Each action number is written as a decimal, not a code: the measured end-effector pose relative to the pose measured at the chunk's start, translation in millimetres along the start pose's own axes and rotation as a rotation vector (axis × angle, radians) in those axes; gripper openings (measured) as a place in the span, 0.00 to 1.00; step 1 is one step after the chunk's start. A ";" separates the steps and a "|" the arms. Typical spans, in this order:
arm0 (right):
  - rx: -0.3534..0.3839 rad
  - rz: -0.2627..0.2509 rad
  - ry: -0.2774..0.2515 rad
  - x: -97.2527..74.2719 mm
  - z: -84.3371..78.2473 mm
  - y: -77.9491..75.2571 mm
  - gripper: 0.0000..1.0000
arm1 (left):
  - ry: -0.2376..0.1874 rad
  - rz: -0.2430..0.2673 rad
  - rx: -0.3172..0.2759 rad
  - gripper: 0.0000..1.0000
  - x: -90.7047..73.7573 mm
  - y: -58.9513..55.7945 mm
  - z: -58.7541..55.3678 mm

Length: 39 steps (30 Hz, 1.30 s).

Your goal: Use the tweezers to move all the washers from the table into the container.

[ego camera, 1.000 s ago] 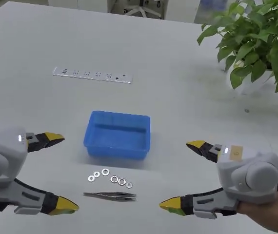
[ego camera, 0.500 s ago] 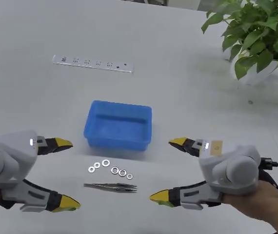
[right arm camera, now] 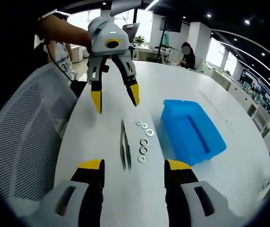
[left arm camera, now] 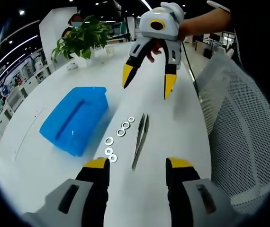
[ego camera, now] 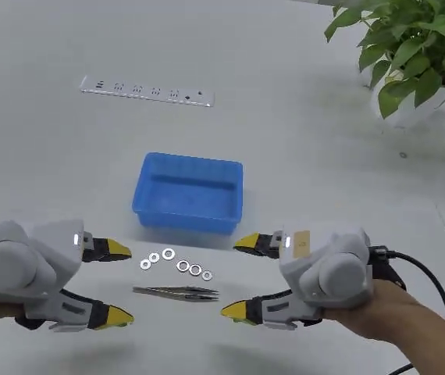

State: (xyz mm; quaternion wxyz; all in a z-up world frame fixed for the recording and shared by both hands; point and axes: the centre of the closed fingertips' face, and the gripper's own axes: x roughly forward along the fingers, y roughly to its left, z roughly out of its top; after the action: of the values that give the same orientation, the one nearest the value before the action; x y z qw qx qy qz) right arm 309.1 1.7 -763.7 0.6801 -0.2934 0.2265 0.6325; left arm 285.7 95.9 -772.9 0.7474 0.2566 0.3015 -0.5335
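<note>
The white table (ego camera: 66,156) is smooth and bare, so I judge that anything nudged on it will slide. The plant (ego camera: 418,39) at the upper right of the head view is well out of the way. The blue container (ego camera: 189,160) sits in the middle of that view, empty, with nothing moved into it yet.

The left gripper (ego camera: 129,284) at lower left and the right gripper (ego camera: 230,277) at lower right both have their jaws spread wide and hold nothing. The two face each other closely and could knock together.

The tweezers (ego camera: 177,292) lie flat between them in the lower middle. A wide jaw coming down on so thin a tool may push it along instead of lifting it. The washers (ego camera: 183,266) lie in a loose row just above the tweezers and below the container, so a shoved tool would likely scatter them.

Compared with a second ago, the camera has tipped down, and both grippers have closed in on the tweezers, the right one more. Tweezers, washers and container lie as before.
</note>
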 end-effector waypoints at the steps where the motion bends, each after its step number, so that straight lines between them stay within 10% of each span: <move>1: -0.001 0.002 0.001 0.8 0.1 0.4 0.50 | 0.004 -0.005 0.001 0.51 1.9 0.0 -0.2; 10: -0.059 0.055 0.050 20.9 -2.9 8.4 0.34 | 0.064 -0.023 0.031 0.30 11.3 0.8 -8.3; 39: -0.086 0.139 0.118 58.5 -8.4 13.3 0.17 | 0.112 -0.098 0.049 0.12 30.5 7.4 -22.7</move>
State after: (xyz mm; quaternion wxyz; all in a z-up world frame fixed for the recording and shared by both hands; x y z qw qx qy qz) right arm 302.1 38.8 -811.0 0.6068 -0.3427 0.2588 0.6688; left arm 296.3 94.5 -810.1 0.6958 0.2893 0.3420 -0.5614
